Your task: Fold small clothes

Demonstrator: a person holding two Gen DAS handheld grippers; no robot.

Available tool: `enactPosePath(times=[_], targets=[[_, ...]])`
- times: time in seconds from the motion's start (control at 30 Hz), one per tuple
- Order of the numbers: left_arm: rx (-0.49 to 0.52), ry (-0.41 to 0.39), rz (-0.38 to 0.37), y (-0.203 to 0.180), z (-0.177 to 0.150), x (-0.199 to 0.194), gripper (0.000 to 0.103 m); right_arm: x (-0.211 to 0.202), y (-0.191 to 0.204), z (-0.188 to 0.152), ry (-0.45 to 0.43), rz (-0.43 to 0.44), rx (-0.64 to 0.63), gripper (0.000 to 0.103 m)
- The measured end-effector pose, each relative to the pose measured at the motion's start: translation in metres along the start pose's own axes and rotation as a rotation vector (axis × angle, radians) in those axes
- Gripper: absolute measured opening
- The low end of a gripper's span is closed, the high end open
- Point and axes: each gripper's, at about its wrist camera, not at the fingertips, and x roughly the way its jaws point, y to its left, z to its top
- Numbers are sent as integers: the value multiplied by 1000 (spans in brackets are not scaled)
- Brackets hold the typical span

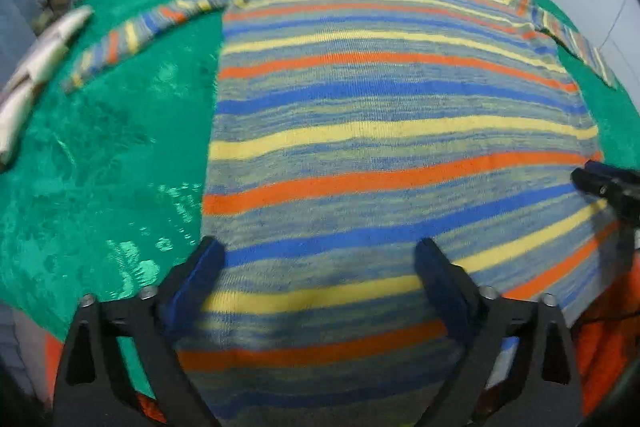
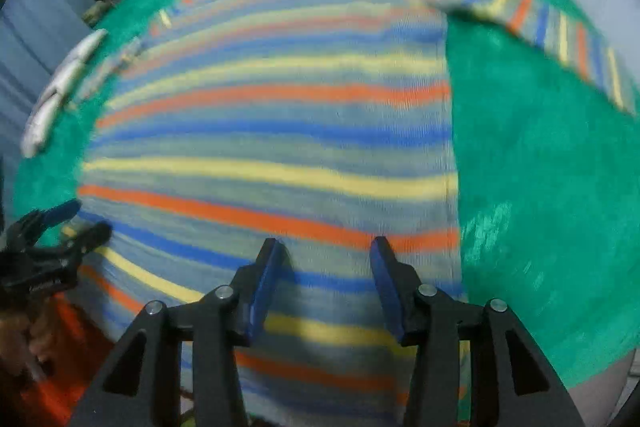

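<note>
Both tongs, left [image 1: 320,259] and right [image 2: 326,259], gape with nothing held, poised over the hem end of the sweater [image 1: 380,131], which lies flat on the green cloth [image 1: 104,163], sleeves spread. Pinching one knit layer only would likely skew the fold.

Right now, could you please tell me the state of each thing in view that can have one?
Striped sweater: spread flat, unfolded, on the green cloth.
Left sleeve: stretched outward, not folded in.
Right sleeve: stretched outward, not folded in.
Left gripper: jaws wide open, holding nothing, above the hem.
Right gripper: jaws open, holding nothing, above the hem.
</note>
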Motion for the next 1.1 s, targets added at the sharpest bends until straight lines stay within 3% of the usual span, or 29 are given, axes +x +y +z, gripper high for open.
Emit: enactPosePath(times=[0.33,0.43,0.5,0.6,0.7,0.8,0.87,0.9,1.1], targets=[[4,-4,7,-3,-6,0,102,0,10,-16,-72,-62,-19,56],[-42,13,-42,5,5,-11,101,4,16,-14,-78,-80,-41,58],[-85,-40,-80,18,20,-23,101,2,13,-16,-82,-71,-35,58],[-155,-130,-48,47,60,-27,102,3,13,-17,-94,-71,-38,59],[-231,-107,-54,71,98,7,102,4,15,-18,-100,-83,-47,61],[-251,39,-88,80,108,76,103,4,16,-18,-101,-84,-50,62],[-216,-128,-90,79,96,76,103,3,15,-19,-103,-83,-50,62],[-224,-153,-90,79,91,70,103,4,16,-19,-105,-81,-49,62],[-223,-142,-67,75,89,65,103,3,15,-21,-113,-80,-47,63]])
